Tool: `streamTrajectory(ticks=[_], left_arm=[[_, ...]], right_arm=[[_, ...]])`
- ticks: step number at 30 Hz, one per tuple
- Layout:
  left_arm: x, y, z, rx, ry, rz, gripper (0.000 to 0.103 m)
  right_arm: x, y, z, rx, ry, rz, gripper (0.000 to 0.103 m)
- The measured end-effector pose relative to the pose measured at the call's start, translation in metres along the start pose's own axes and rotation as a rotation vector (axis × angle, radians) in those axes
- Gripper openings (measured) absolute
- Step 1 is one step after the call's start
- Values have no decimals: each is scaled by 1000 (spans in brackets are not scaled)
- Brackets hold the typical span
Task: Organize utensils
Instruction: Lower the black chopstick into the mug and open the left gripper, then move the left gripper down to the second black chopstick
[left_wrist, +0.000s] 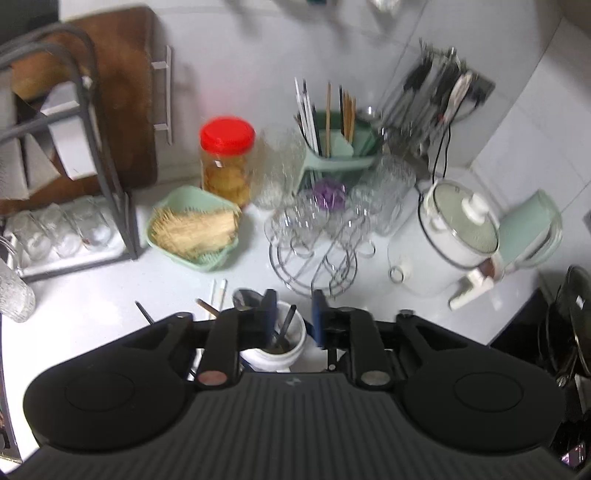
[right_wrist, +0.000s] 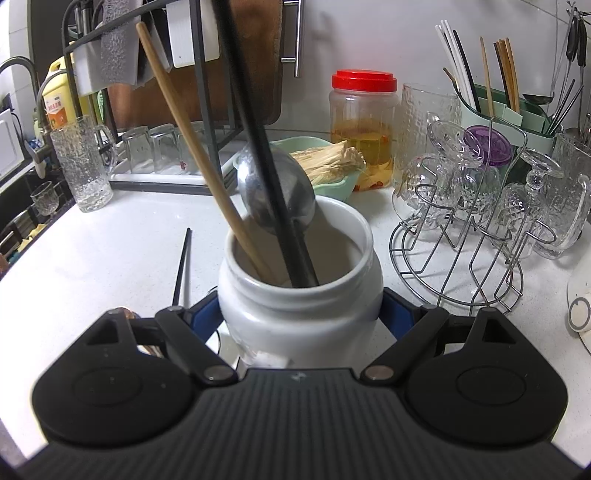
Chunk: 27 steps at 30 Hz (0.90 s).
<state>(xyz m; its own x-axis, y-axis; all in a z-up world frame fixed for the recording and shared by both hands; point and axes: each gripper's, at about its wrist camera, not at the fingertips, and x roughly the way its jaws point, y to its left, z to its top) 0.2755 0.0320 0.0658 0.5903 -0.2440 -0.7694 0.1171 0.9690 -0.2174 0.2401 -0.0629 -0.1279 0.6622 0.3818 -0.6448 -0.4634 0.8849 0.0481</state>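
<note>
White jar (right_wrist: 301, 314) clamped by right tool (right_wrist: 300, 314), left tool (left_wrist: 293, 319) parted, empty.

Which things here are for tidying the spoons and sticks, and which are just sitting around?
For the job:
- white jar, held by the right gripper
- metal spoon, wooden chopstick and black chopstick in it
- black chopstick on the counter
- left gripper, empty

Just lying about:
- red-lidded jar
- glass rack
- toothpick basket
- rice cooker
</note>
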Motion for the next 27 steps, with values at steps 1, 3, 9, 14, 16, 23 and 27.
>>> streamTrajectory(ticks=[1,3,9,14,16,23,27], left_arm=[[-7,1,-1,-2,-17,8,28],[-23,5,-4,-12,-47,0,28],[-65,22,-26,-26,-166,14,28],[-76,57,-52,-100,-209,42,28],[-73,72,-63,-127,-205,57,28],[-53,112,-101,-162,-163,39,28],[-38,133,-123,-231,-133,25,28]], right_arm=[[0,0,0,2,0,-2,90],[0,1,0,9,0,-8,91],[0,2,0,25,0,-29,90],[0,2,0,20,6,-29,90],[0,2,1,22,12,-30,90],[-3,-1,0,30,26,-39,90],[-7,-4,-2,34,31,-44,90]])
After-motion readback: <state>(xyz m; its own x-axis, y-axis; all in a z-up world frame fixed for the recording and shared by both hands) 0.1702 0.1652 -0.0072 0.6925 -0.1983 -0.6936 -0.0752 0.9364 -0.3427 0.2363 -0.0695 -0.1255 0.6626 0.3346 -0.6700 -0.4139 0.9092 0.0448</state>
